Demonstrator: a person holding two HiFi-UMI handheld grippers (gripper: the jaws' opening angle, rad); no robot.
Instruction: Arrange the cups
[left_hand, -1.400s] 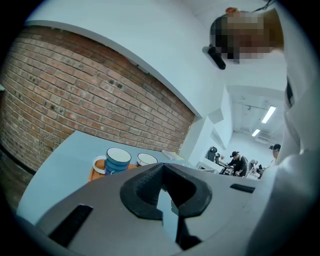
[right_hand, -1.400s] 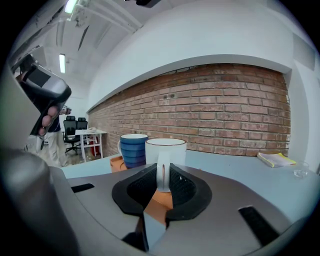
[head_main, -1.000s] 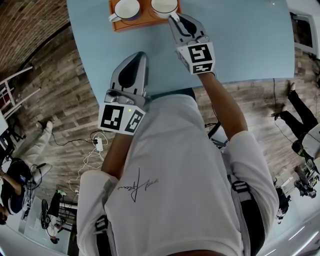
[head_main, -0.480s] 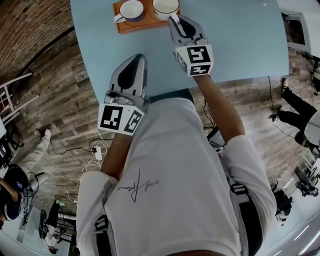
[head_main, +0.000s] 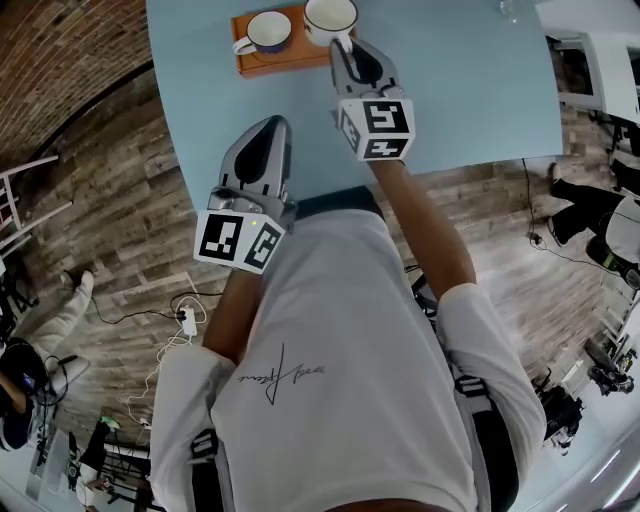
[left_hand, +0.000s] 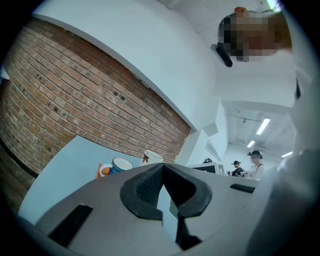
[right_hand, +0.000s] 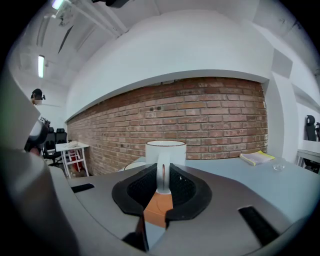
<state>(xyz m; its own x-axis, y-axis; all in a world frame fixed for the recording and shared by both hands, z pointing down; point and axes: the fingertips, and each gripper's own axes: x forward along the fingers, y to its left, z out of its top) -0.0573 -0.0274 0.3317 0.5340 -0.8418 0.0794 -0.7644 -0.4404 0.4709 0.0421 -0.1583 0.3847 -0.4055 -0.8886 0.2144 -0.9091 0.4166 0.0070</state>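
Gripping the white cup (right_hand: 165, 150) by its handle, the right gripper (right_hand: 161, 187) is showing its jaws part-way closed and pinching that thin loop in its own view. The orange tray (right_hand: 159, 210) is peeking out just below. In the head view, the same gripper (head_main: 346, 50) is reaching to the top centre of the frame. There the white cup (head_main: 330, 14) is sitting over the right end of the tray (head_main: 262, 62), its rim cut off by the top edge. Only the head view is showing the blue cup (head_main: 268, 31) plainly, on the tray to the left. The left gripper (head_main: 272, 128) is hovering left of centre over the near edge of the blue table (head_main: 460, 80). In its own view the left gripper (left_hand: 162, 170) is pressing its jaws together on nothing, with both cups showing small beyond the tips. Whether the white cup's base is touching the tray is hard to tell, since the jaws are covering it.
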